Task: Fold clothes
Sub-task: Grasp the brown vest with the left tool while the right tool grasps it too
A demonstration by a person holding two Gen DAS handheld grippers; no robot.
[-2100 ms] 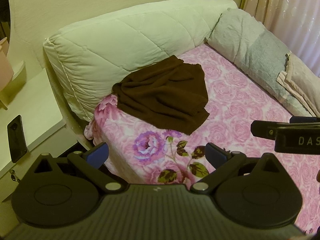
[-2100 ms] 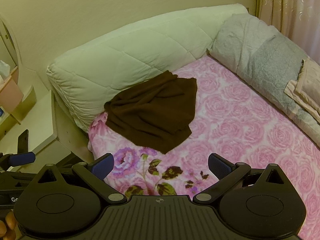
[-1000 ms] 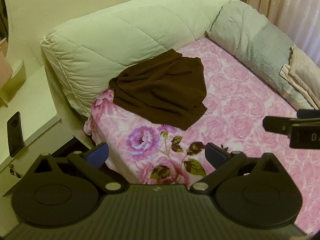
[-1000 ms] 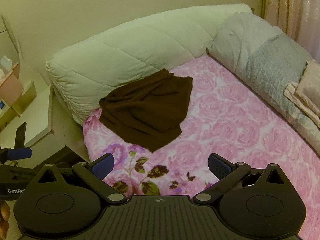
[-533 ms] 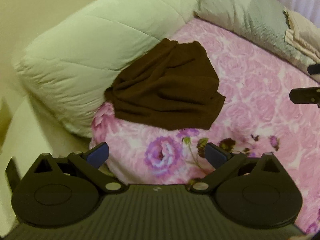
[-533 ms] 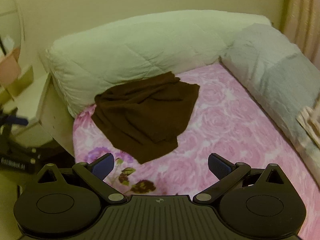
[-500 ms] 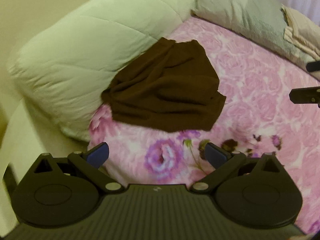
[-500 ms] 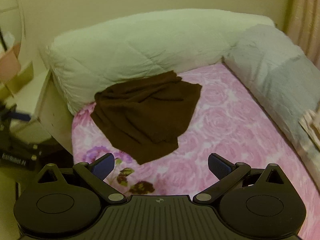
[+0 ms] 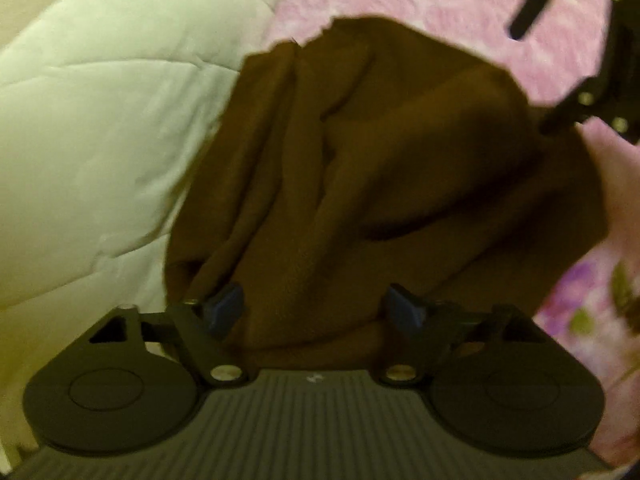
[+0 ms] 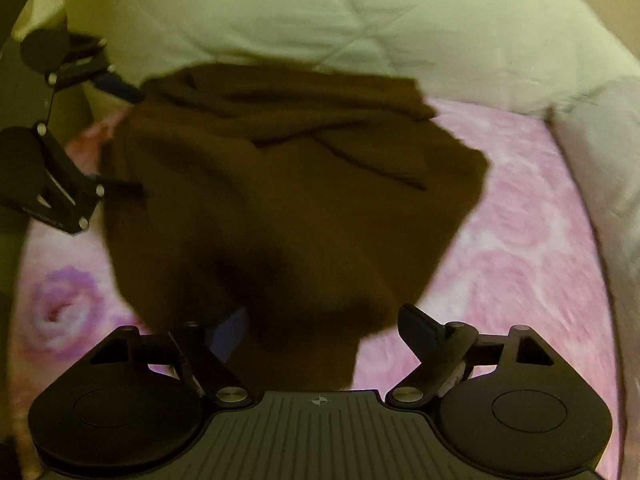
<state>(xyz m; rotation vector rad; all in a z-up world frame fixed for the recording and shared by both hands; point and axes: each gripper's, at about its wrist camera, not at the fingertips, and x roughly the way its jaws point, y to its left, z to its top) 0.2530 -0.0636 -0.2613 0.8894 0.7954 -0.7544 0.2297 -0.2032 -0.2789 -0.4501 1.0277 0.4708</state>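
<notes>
the left claw [image 9: 316, 307] stands wide open, its blue-padded fingers [image 9: 224, 306] straddling the near edge of the crumpled dark brown knit garment [image 9: 384, 184]; whether the pads touch the cloth is unclear in the blur. the right claw [image 10: 330, 330] is open too, low over the garment's near corner, its left pad partly hidden by the cloth. the garment lies bunched on the pink rose-patterned bed cover [image 10: 520, 240], its far edge against the pale green quilted cushion [image 10: 320, 12]. each view shows the other claw at the cloth's edge.
</notes>
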